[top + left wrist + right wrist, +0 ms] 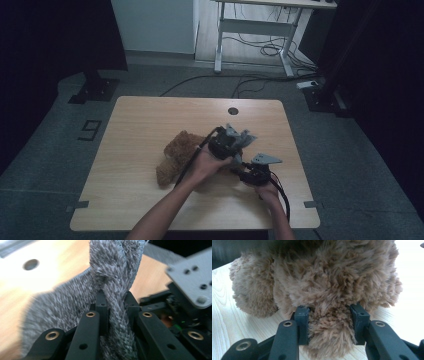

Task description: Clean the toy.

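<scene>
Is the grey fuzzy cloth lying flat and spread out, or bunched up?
Bunched up. The grey fuzzy cloth is gathered into a twisted rope, pinched between the left gripper fingers and lifted above the wooden table.

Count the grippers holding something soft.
2: the left gripper pinches grey fuzzy cloth above the table; the right gripper clamps the brown plush toy.

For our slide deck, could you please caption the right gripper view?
Right gripper shut on a limb of the brown plush toy lying on the wooden table.
</scene>
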